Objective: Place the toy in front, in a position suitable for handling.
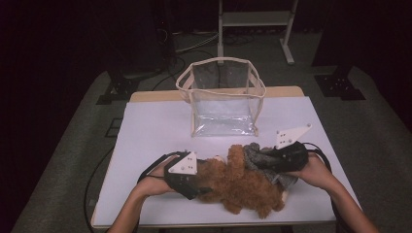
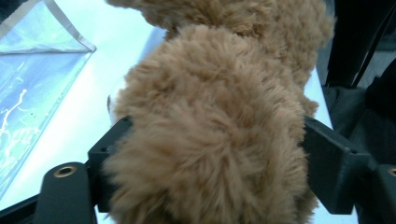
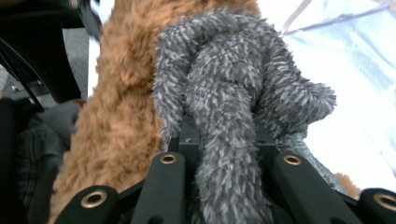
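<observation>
A brown plush toy [image 1: 243, 187] lies on the white table [image 1: 155, 126] near its front edge. A grey fuzzy cloth [image 1: 252, 155] is wrapped on it at the right. My left gripper [image 1: 201, 190] comes in from the left. In the left gripper view its jaws press on both sides of a thick furry part of the brown plush toy [image 2: 210, 116], so my left gripper [image 2: 215, 154] is shut on it. My right gripper [image 3: 226, 135] is shut on a strand of the grey fuzzy cloth [image 3: 229, 93], with the brown fur [image 3: 121, 107] just to its left.
A clear plastic bag [image 1: 223, 97] with beige trim stands open behind the toy, at the middle back of the table. A white metal stand [image 1: 255, 19] is on the floor beyond the table. Dark floor surrounds the table.
</observation>
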{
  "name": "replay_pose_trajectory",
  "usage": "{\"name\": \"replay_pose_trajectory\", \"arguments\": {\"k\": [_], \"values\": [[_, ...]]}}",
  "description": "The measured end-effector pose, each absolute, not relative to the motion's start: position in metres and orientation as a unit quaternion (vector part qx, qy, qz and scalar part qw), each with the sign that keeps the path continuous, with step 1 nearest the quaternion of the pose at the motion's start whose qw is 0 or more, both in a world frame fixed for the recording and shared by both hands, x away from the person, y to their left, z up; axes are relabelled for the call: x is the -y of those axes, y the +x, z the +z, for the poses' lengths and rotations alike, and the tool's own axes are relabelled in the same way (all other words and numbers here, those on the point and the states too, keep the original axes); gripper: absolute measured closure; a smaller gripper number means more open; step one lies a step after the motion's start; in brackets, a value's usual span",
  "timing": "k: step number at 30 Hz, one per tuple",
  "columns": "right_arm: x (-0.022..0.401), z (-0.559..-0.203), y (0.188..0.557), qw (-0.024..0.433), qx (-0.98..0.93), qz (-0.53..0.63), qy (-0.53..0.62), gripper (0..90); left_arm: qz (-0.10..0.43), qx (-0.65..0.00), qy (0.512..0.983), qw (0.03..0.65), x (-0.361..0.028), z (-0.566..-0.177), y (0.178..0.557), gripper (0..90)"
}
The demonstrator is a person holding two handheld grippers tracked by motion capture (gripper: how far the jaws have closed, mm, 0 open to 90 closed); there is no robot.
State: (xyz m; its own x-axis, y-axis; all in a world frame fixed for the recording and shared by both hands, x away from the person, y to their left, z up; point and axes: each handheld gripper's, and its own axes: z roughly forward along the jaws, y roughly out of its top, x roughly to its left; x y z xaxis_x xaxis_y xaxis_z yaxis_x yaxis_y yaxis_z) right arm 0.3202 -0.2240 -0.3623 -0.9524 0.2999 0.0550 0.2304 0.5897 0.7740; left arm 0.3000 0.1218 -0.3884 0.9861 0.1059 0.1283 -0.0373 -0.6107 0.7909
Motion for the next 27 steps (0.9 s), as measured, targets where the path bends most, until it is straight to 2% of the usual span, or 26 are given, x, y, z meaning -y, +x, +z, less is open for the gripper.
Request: {"name": "replay_pose_trajectory", "arguments": {"k": [5, 8, 10, 15, 21, 27], "values": [[0.237, -0.374, 0.315, 0.039, -0.878, 0.447, 0.165, 72.5, 0.066, -0.031, 0.885, 0.460, -0.126, -0.390, 0.307, 19.2], [0.246, -0.375, 0.317, 0.043, -0.870, 0.457, 0.180, 72.7, 0.061, -0.046, 0.883, 0.463, -0.124, -0.392, 0.308, 28.0], [0.250, -0.369, 0.316, 0.051, -0.868, 0.460, 0.180, 73.0, 0.063, -0.056, 0.883, 0.461, -0.122, -0.393, 0.308, 33.7], [0.253, -0.336, 0.309, 0.065, -0.860, 0.478, 0.166, 73.0, 0.065, -0.061, 0.884, 0.459, -0.114, -0.390, 0.310, 36.0], [0.217, -0.307, 0.306, 0.075, -0.871, 0.471, 0.115, 72.9, 0.078, -0.045, 0.893, 0.442, -0.102, -0.385, 0.308, 36.2], [0.167, -0.316, 0.319, 0.065, -0.902, 0.419, 0.079, 72.8, 0.087, -0.034, 0.896, 0.433, -0.100, -0.385, 0.303, 36.1]]}}
